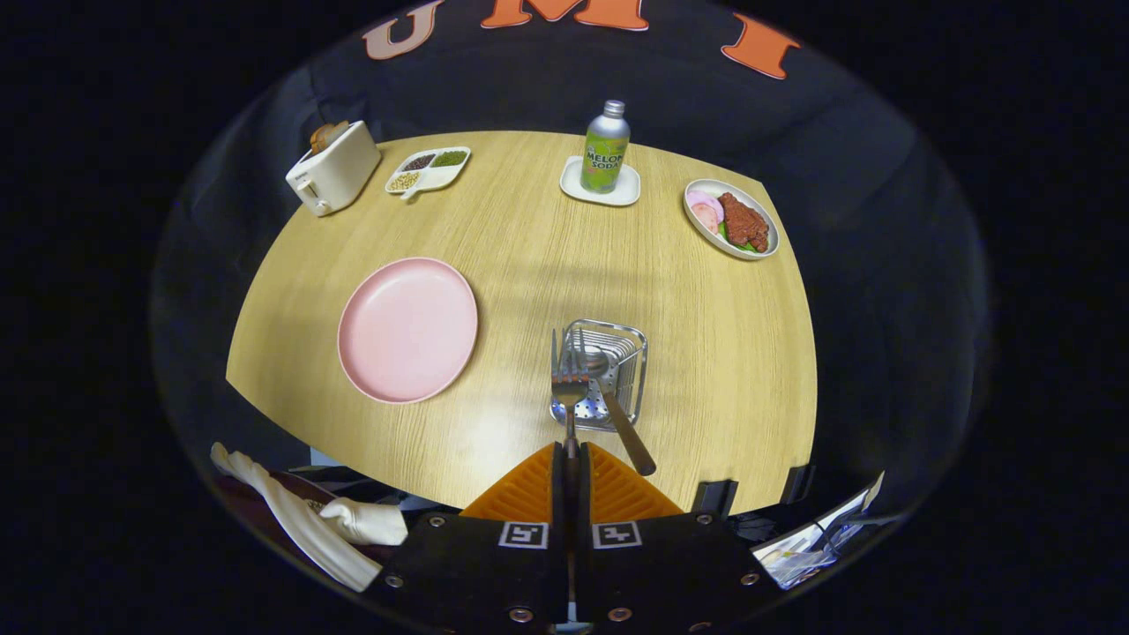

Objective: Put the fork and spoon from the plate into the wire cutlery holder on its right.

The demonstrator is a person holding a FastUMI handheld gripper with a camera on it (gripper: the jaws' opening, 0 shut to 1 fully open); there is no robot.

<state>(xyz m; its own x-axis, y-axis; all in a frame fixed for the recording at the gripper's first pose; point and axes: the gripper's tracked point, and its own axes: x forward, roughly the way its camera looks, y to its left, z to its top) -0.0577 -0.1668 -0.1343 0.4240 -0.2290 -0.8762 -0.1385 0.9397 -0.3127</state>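
The gripper (571, 459) has its two fingers pressed together on the thin handle of the fork (570, 388), which sticks straight ahead from between the fingertips with its tines pointing away, over the near rim of the wire cutlery holder (617, 348). The holder stands on the wooden table (529, 247) just ahead of the fingers, a square wire basket with a perforated floor. The spoon (609, 388) already lies in it, bowl down inside the basket and its darker handle leaning out over the near edge, slanting toward the right finger and ending just beside it. The fork's head and the spoon's bowl overlap in this view, so whether they touch cannot be told. Ahead and to the left of the fingers, well apart from the holder, sits the pink plate (407, 328), bare. Far beyond the fingers stands a soda bottle (605, 148) on a white coaster (600, 190); to its right is an oval dish of food (730, 219), and to its left a divided dish (428, 168) and a toaster (333, 168). A gloved hand (362, 520) shows beside the left finger, below the table edge.
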